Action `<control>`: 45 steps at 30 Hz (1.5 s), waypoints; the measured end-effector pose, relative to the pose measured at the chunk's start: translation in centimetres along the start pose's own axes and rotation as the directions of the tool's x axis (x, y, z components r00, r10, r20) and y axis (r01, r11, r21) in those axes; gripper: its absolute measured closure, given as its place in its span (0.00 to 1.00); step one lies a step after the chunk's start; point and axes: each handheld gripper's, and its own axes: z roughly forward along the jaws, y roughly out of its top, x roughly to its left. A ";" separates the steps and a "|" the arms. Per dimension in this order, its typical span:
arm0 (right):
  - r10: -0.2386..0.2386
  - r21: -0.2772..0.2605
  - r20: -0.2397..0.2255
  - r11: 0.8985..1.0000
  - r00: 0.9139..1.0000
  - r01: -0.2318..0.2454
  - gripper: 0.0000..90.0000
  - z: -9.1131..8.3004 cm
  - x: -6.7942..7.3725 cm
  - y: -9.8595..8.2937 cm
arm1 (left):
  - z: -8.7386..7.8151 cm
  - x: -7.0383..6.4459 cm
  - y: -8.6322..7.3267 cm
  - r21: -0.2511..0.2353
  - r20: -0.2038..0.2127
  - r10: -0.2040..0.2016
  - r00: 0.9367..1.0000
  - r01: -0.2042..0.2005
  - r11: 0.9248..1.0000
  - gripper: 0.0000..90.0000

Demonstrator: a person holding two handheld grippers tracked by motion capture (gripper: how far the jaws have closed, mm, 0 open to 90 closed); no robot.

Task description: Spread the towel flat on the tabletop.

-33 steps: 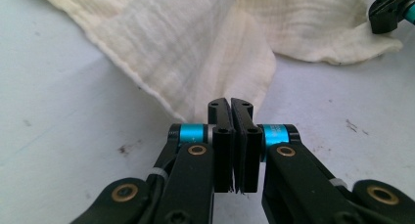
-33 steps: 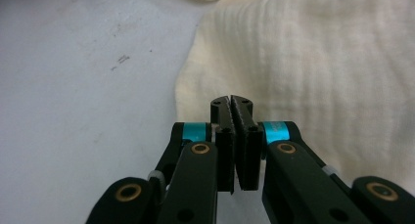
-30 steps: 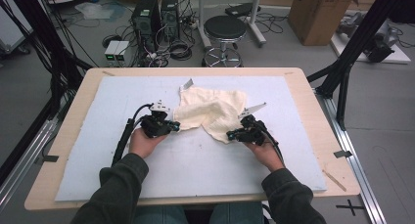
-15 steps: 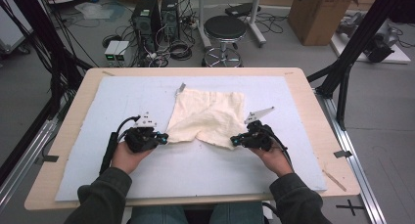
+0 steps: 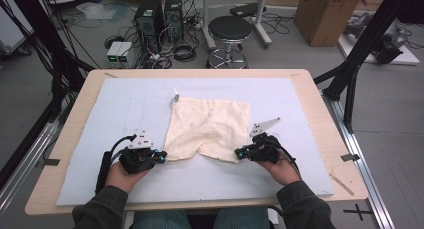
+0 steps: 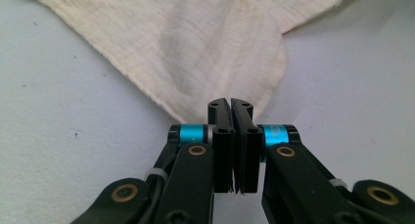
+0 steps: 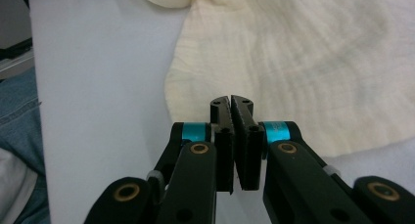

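A cream cloth (image 5: 210, 126) lies spread nearly flat on the pale mat (image 5: 125, 104). My left gripper (image 5: 162, 156) is at the cloth's near left corner, and the left gripper view has its jaws (image 6: 230, 102) pressed together with the cloth's (image 6: 195, 43) corner running in between them. My right gripper (image 5: 238, 152) is at the near right corner. The right gripper view shows that one (image 7: 230, 100) shut as well, with the cloth's (image 7: 303, 62) edge caught at its tips. The near edge of the cloth dips between the two grippers.
A small white tag (image 5: 175, 96) sticks out at the cloth's far left corner. The wooden table rim (image 5: 80, 119) frames the mat. Beyond the table stand a stool (image 5: 230, 29), computer cases (image 5: 155, 14) and a cardboard box (image 5: 325, 14).
Both grippers drew the bunched cloth toward the person and moved apart. The cloth went from a crumpled heap to lying spread out.
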 end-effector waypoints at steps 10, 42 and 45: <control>-0.008 -0.018 0.001 1.000 1.000 0.009 0.98 -2.5 0.3 -1.5 | -0.2 -0.9 -0.4 0.006 0.014 0.019 1.000 -0.019 1.000 0.97; -0.024 0.018 -0.035 1.000 0.999 0.025 0.92 -2.5 1.8 -4.3 | -1.2 -3.3 -2.9 0.004 0.038 0.025 0.999 -0.025 1.000 0.92; -0.022 0.012 -0.037 1.000 0.999 0.022 0.87 -2.4 1.9 -4.4 | -1.3 -3.2 -2.9 -0.007 0.046 0.020 0.999 -0.020 1.000 0.82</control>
